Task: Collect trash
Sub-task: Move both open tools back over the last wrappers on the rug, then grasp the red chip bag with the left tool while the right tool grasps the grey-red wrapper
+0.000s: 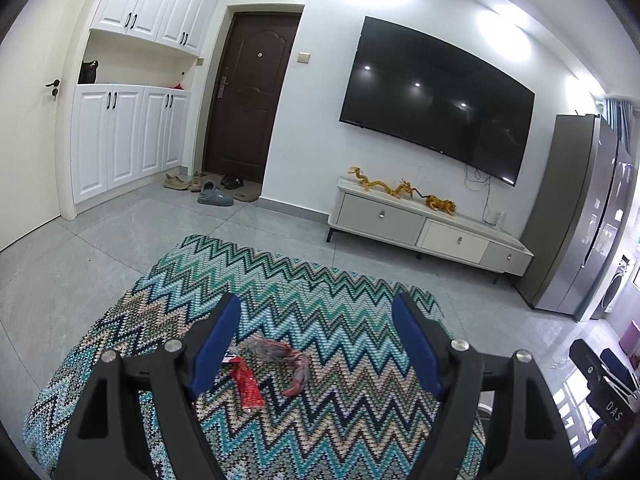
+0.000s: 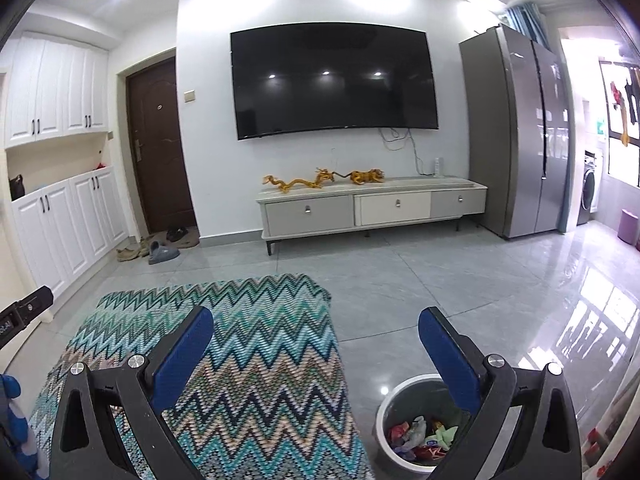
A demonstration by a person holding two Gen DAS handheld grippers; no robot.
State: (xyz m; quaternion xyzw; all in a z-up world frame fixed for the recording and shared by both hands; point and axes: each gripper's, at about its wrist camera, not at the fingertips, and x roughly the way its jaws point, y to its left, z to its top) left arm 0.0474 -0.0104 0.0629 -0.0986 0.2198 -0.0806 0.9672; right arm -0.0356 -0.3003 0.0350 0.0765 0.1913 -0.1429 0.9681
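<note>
In the left wrist view a red wrapper (image 1: 247, 385) and a crumpled grey-and-red wrapper (image 1: 283, 360) lie on a surface covered by a zigzag cloth (image 1: 304, 280). My left gripper (image 1: 316, 332) is open and empty, its blue pads above and on either side of the wrappers. In the right wrist view my right gripper (image 2: 316, 340) is open and empty, above the cloth's right edge (image 2: 256, 320). A white-rimmed trash bin (image 2: 416, 428) with several wrappers inside stands on the floor, partly hidden by the right finger.
Grey tiled floor (image 2: 440, 280) surrounds the cloth-covered surface. A TV cabinet (image 2: 372, 204) stands under a wall TV, a fridge (image 2: 520, 136) at the right, white cupboards (image 1: 120, 144) and shoes (image 1: 212, 192) by a brown door at the left.
</note>
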